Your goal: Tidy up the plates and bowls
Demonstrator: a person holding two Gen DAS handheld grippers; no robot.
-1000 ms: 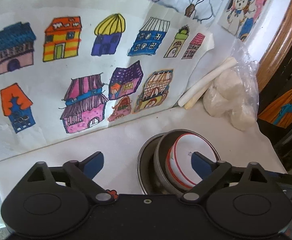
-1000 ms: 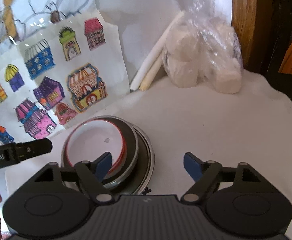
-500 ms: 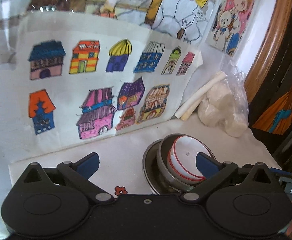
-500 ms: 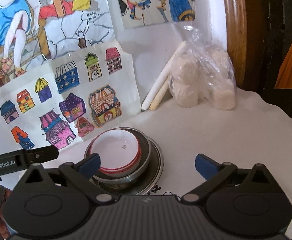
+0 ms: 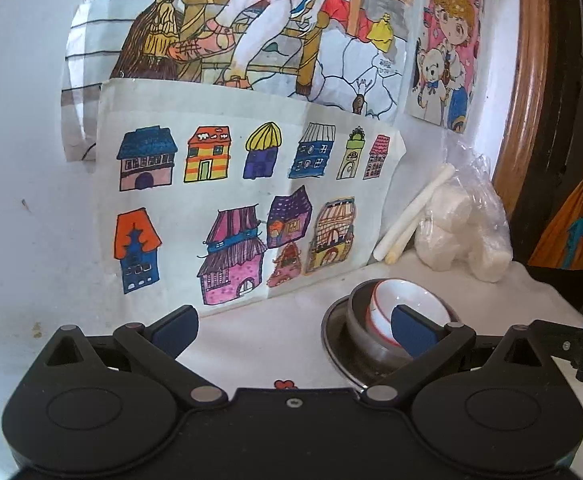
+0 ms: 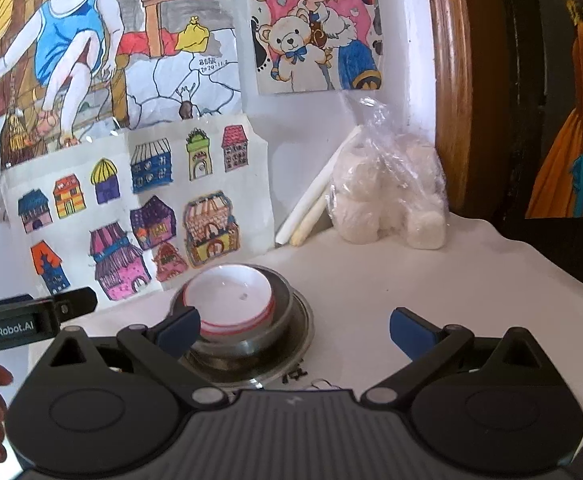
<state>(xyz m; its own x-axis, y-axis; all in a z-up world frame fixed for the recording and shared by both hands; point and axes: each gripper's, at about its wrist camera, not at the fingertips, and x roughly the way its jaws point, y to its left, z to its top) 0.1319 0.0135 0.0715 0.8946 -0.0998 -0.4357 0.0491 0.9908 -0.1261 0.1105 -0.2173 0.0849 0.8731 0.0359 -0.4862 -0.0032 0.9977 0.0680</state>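
Now both my pairs of jaws stand as wide as they go, with nothing between them. A second ago they were a touch narrower and hung low over the stack; since then I have drawn both hands back from it, so the stack looks smaller and more of the drawings on the wall shows above it. I read that as the release done: the nesting looks finished, and what remains is only to pull clear without knocking it.

My left gripper (image 5: 295, 330) holds empty air over the white tablecloth (image 5: 259, 344). My right gripper (image 6: 295, 330) is equally empty.

I take the stack as my landmark: a white bowl with a red rim (image 6: 229, 302) sits inside a steel bowl (image 6: 281, 312), which sits on a steel plate (image 6: 305, 330). Nothing of mine touches it. Seen along my left gripper, the stack lies to the right, partly behind my right-hand blue pad. Seen along my right gripper, it lies to the left, just beyond my left-hand blue pad (image 6: 179, 330).

Behind the stack, a sheet of coloured houses (image 6: 143, 216) leans on the wall. To the right of the stack and further back stands a clear bag of pale lumps (image 6: 387, 196), with two white sticks (image 6: 311, 204) propped between it and the sheet.
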